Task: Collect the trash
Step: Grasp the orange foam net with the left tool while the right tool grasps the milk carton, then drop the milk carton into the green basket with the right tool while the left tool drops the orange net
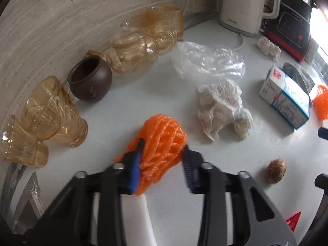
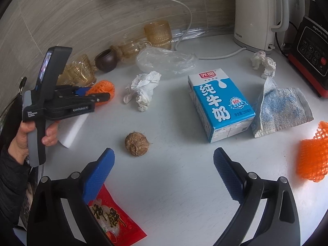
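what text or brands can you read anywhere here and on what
"光明" and "纯牛奶": front of the milk carton; its badge and small print are too small to read.
"SUPOR": base of the white kettle.
"Joyoung": top of the black appliance; its button labels are too small.
"Data Acquisition System": handle of the left gripper.
Red snack packet: black brush characters, unreadable.
Crumpled tissue: faint red marks, blurred.

White counter [image 2: 174, 164], grey wood-grain wall [image 2: 82, 20].
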### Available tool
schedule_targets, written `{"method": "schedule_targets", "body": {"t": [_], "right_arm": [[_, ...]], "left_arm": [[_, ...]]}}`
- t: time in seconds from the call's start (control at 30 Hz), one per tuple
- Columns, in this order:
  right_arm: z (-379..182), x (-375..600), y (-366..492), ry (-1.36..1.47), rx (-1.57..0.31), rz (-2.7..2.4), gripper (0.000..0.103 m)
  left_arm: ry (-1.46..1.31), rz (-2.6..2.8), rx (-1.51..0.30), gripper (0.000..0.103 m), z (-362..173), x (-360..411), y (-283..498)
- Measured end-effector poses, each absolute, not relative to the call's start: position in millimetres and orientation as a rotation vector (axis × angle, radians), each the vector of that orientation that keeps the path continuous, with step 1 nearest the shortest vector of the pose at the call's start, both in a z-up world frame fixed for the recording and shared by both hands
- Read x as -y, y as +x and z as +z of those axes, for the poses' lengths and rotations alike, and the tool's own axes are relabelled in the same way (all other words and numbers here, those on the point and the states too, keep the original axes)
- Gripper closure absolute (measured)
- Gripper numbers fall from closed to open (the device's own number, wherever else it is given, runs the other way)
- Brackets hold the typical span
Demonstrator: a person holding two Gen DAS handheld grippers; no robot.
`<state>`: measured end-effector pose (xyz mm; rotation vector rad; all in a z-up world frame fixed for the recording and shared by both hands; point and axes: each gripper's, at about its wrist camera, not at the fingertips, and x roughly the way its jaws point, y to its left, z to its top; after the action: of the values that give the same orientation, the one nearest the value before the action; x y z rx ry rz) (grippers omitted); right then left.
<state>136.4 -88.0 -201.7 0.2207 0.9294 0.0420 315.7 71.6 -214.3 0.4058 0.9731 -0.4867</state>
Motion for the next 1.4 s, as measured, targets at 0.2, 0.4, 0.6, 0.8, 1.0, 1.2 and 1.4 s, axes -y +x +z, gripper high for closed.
{"method": "schedule_targets", "body": {"t": [0.2, 0.4, 0.6, 0.8, 1.0, 1.2, 1.4], "right_arm": [[-195.3, 104.1, 142.7, 0.190, -0.909, -0.008, 0.007], [-195.4, 132.3, 177.4, 0.105, -0.921, -0.064, 0.007], [-215.9, 147.5, 216.7, 0.048, -0.974, -0.084, 0.007], [-237.1, 143.8, 233.9, -0.031, -1.039, -0.068, 0.031], [-222.4, 141.7, 222.0, 0.028, -1.006, -0.012, 0.037], [-181.5, 133.5, 170.6, 0.043, -0.938, 0.004, 0.037], [-155.6, 142.3, 89.4, 0.115, -0.912, -0.008, 0.037]], "left_arm": [[0.348, -0.464, -0.970, 0.079, -197.6, -75.0, 316.2], [0.298, -0.468, -0.919, 0.079, -164.5, -73.8, 281.8], [0.230, -0.460, -0.932, 0.079, -159.3, -68.7, 250.7], [0.214, -0.470, -0.951, 0.078, -164.9, -63.3, 233.0], [0.212, -0.468, -0.952, 0.078, -161.6, -60.7, 218.3], [0.211, -0.481, -0.933, 0.078, -142.3, -52.6, 185.1], [0.183, -0.491, -0.933, 0.078, -129.3, -42.1, 140.5]]}}
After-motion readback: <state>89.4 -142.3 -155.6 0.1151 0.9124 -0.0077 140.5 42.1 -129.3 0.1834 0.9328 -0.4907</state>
